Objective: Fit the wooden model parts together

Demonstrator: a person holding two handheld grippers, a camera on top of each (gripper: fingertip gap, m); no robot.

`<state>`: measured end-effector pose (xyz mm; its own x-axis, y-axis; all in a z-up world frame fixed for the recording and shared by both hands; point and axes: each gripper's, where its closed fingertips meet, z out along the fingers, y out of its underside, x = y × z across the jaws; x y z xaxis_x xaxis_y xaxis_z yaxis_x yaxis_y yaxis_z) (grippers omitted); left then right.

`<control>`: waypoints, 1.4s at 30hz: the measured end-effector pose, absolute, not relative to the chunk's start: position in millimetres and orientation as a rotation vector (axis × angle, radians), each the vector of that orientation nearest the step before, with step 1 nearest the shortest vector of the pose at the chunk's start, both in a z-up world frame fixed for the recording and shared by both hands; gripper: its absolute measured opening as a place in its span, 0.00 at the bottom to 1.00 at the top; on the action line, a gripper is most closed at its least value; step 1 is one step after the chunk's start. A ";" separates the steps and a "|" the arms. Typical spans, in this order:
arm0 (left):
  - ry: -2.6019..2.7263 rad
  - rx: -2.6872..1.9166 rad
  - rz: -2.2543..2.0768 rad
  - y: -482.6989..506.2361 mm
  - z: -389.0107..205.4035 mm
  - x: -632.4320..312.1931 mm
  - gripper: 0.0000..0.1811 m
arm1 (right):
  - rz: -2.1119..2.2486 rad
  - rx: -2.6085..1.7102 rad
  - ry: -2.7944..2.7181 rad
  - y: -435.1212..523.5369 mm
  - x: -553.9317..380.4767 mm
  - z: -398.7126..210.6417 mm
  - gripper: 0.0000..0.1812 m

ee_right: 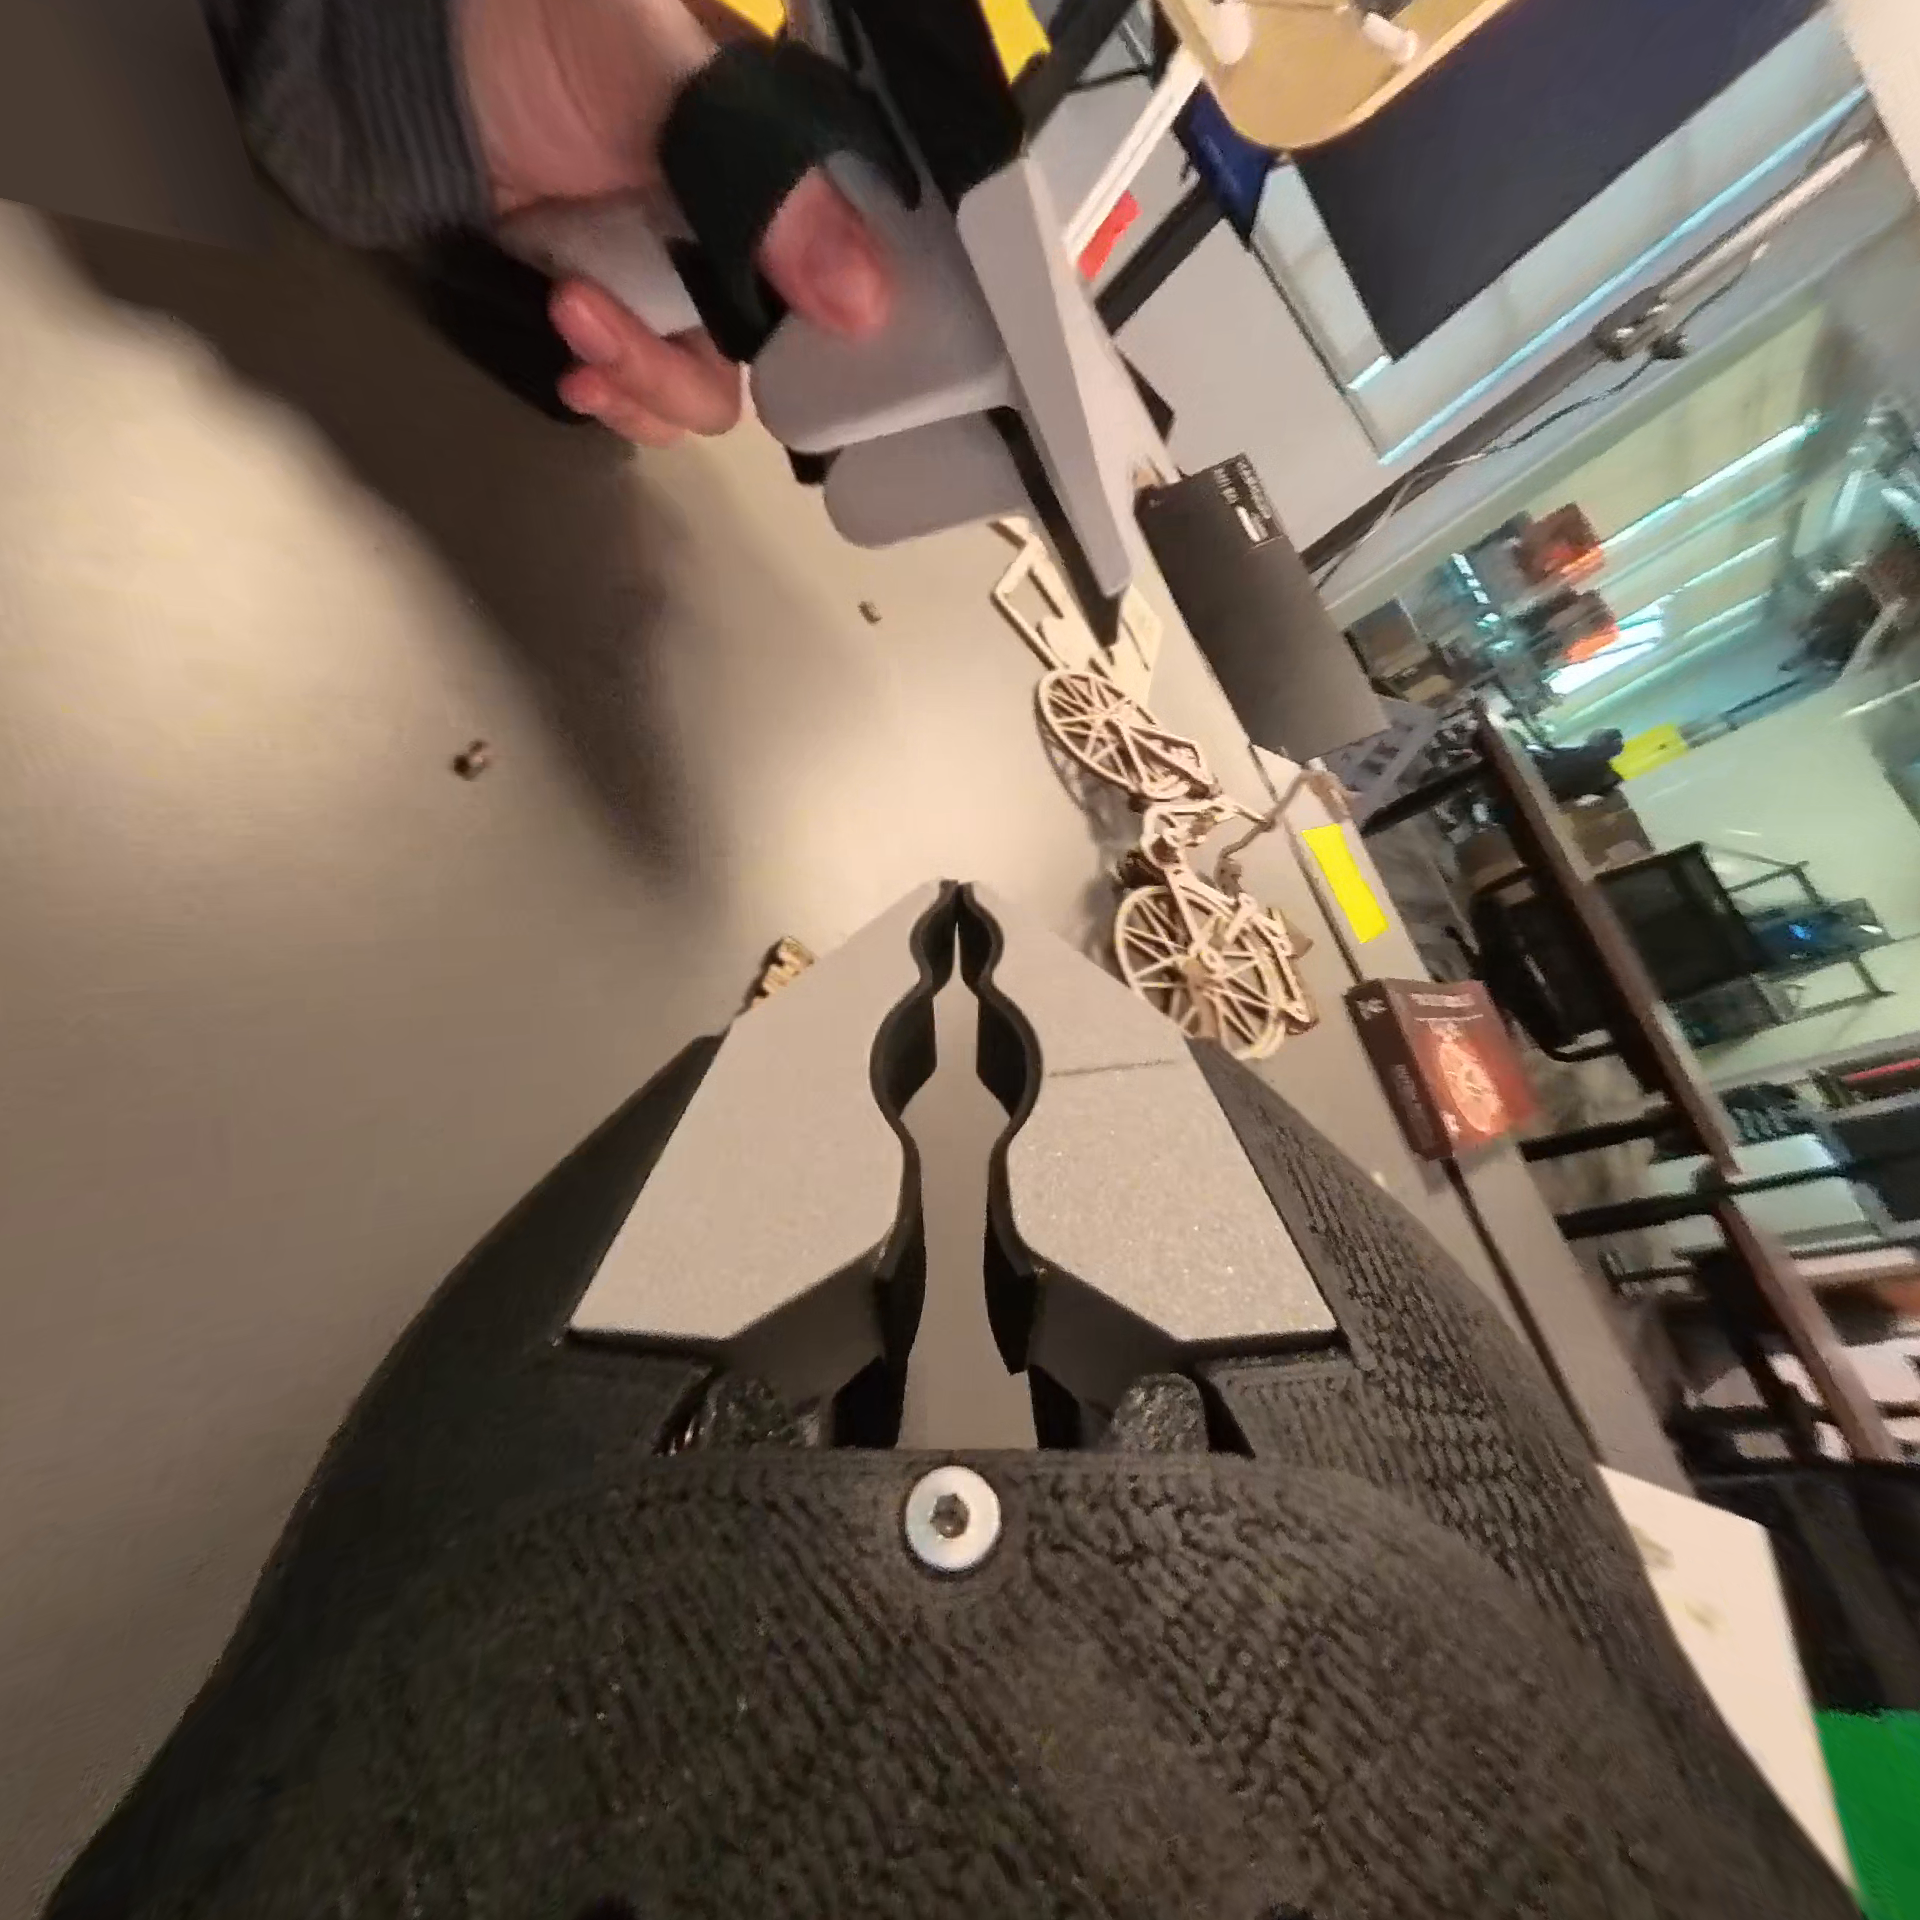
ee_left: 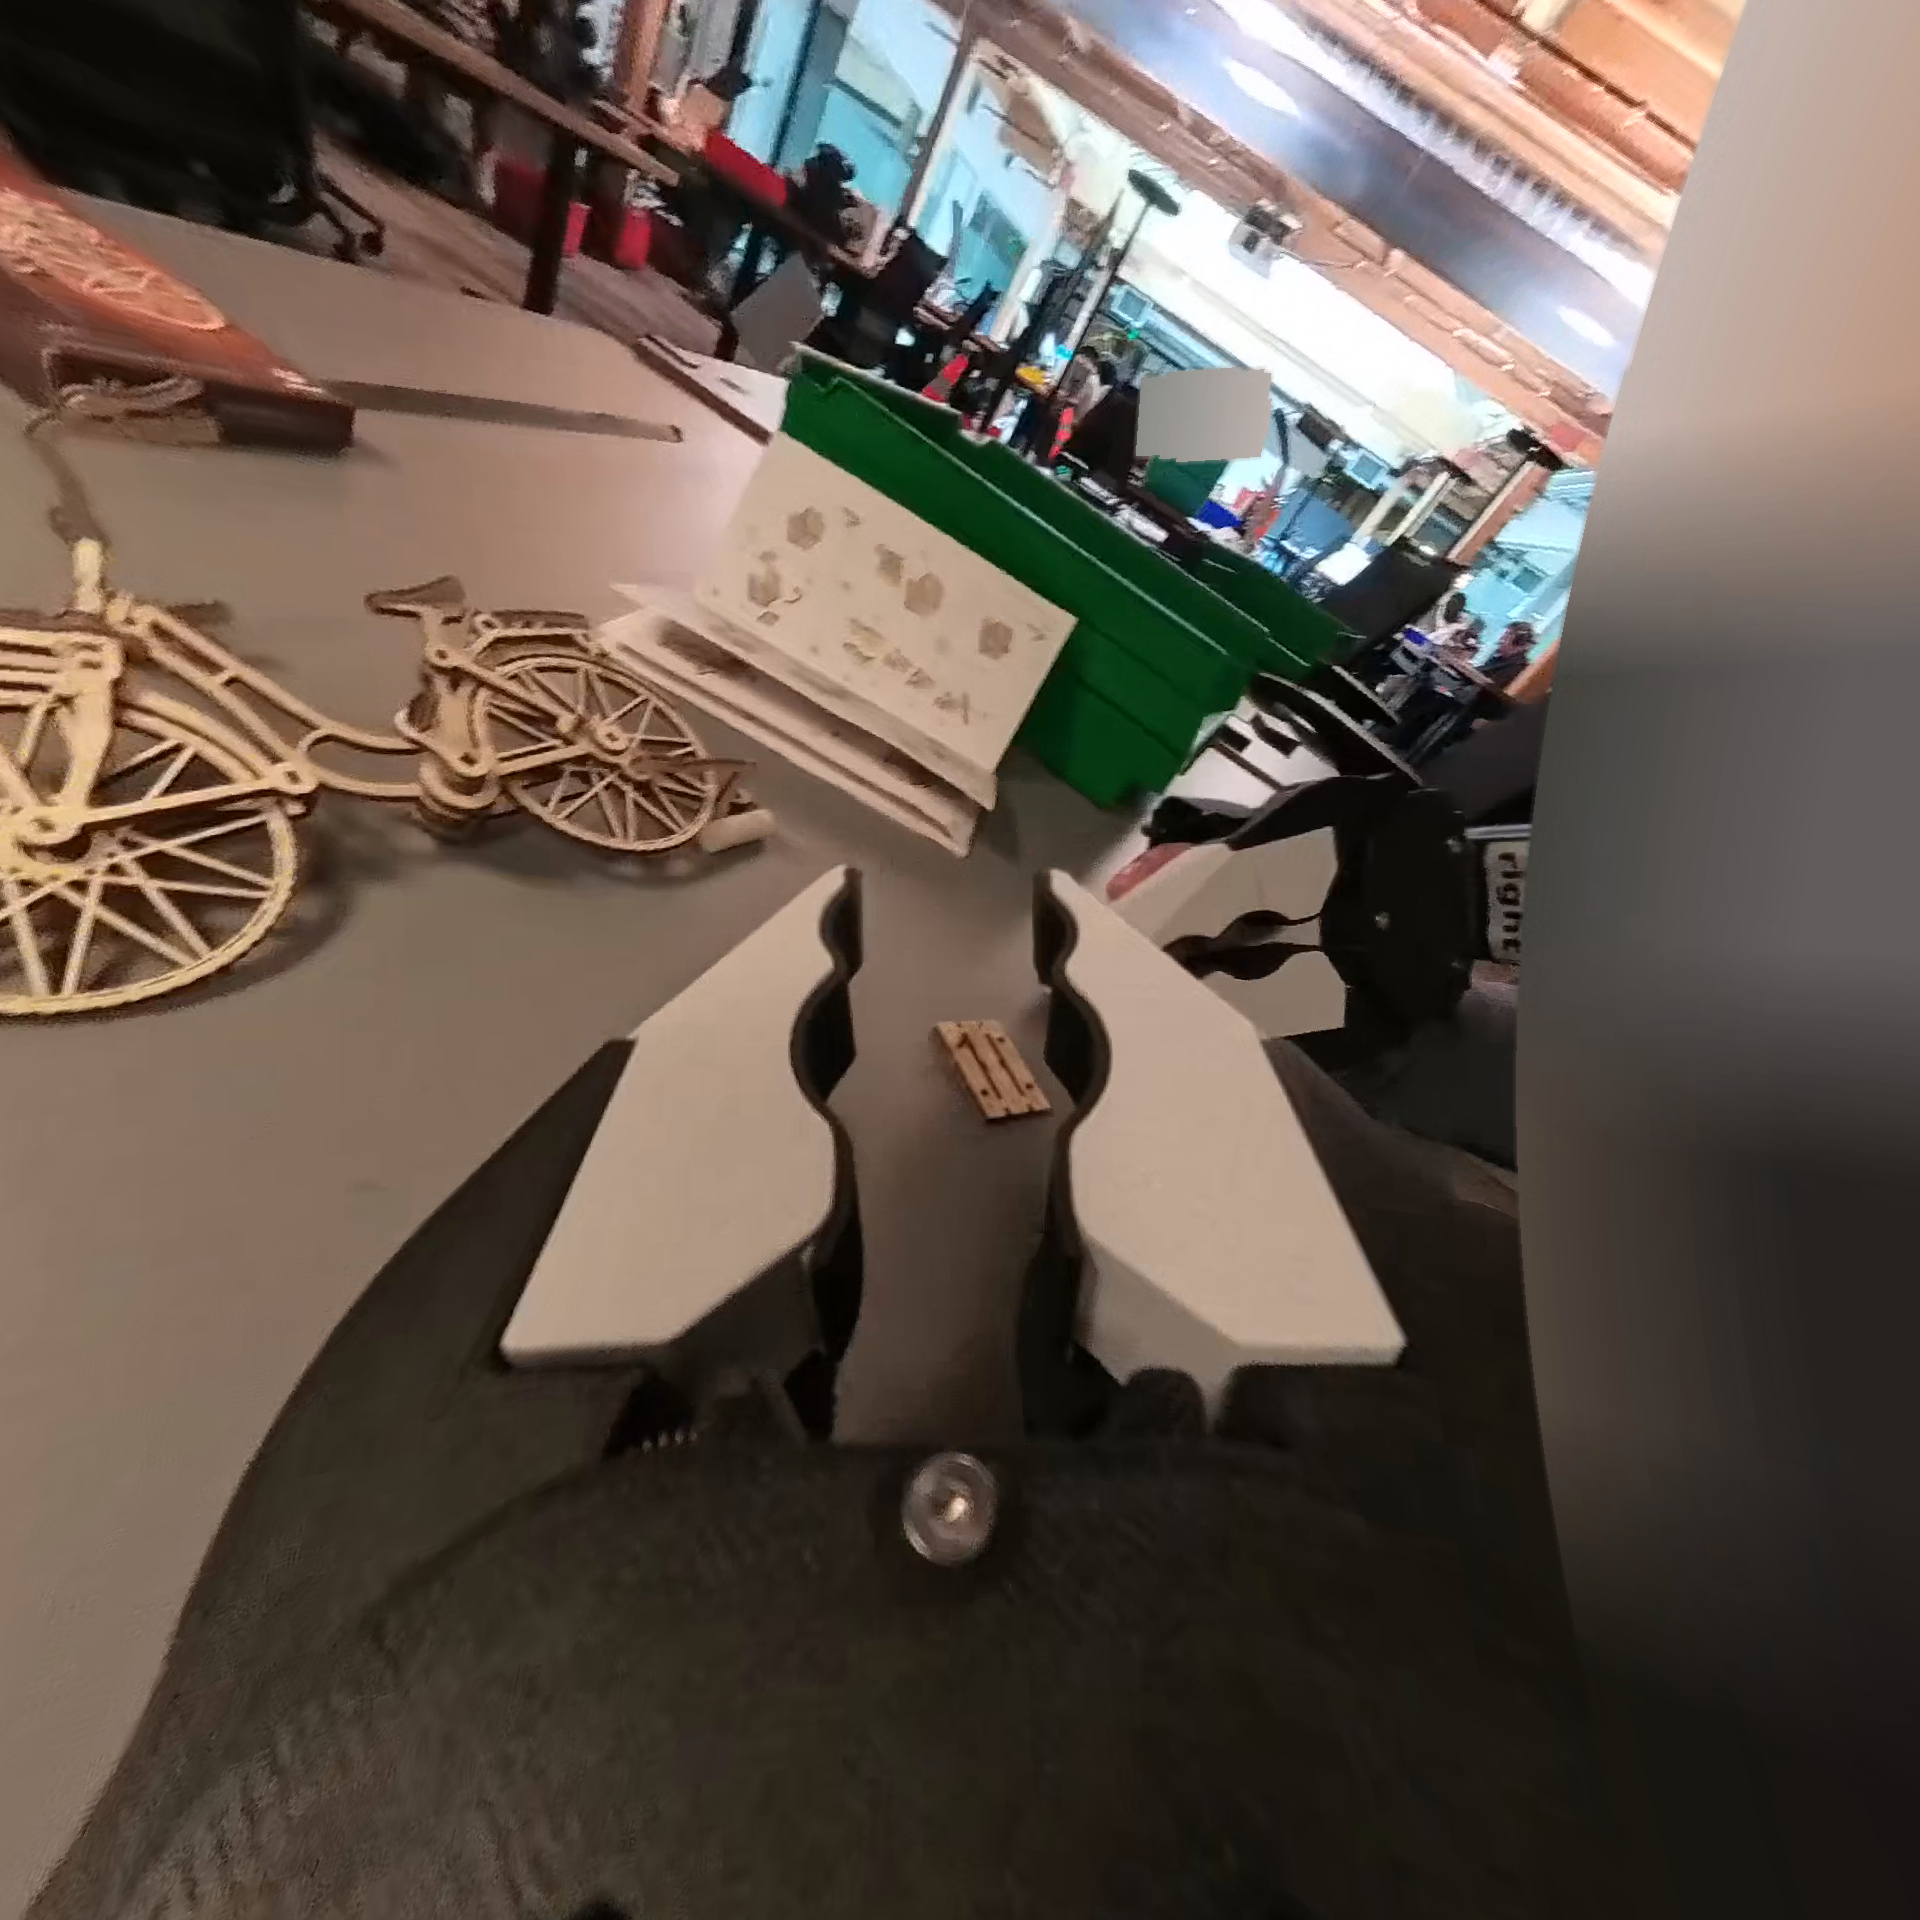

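A small flat wooden part (ee_left: 990, 1068) with slots lies on the grey table between the fingers of my left gripper (ee_left: 948, 909), which is open and hovers just above it. The part peeks out beside my right gripper in the right wrist view (ee_right: 781, 964). A wooden model bicycle (ee_left: 343, 748) lies on its side to the left; it also shows in the right wrist view (ee_right: 1179, 883). My right gripper (ee_right: 954, 896) is shut with nothing between its tips. It shows in the left wrist view (ee_left: 1236, 945) at the right, tips together.
A stack of white punched sheets (ee_left: 862, 675) leans on a green bin (ee_left: 1091, 613). A dark red box (ee_left: 125, 312) sits far left, also in the right wrist view (ee_right: 1439, 1065). Two tiny pieces (ee_right: 470, 761) lie on the table. A hand (ee_right: 665, 343) holds the left gripper. The grippers' ends are close to 6 centimetres from one another.
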<state>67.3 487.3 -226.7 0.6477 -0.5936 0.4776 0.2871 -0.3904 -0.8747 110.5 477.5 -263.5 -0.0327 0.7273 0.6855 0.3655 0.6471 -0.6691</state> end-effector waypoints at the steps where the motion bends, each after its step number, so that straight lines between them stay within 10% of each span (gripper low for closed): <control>1: 0.237 -1.729 -0.959 488.4 -226.8 65.6 0.18 | 0.407 -0.915 -1.651 474.4 109.9 -264.3 0.00; 20: 0.082 -1.734 -0.942 500.4 -231.3 46.0 0.21 | 0.920 -1.562 -1.899 395.9 105.6 -306.9 0.05; 42: 0.242 -1.754 -1.160 481.3 -230.3 83.0 0.18 | 0.487 -1.021 -1.610 465.6 108.0 -260.2 0.00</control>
<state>83.0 481.3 -230.3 0.5241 -0.6124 0.5919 0.3243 -0.4991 -0.8036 108.0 465.6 -260.2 -0.0129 0.8168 0.5768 0.3601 0.5419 -0.7594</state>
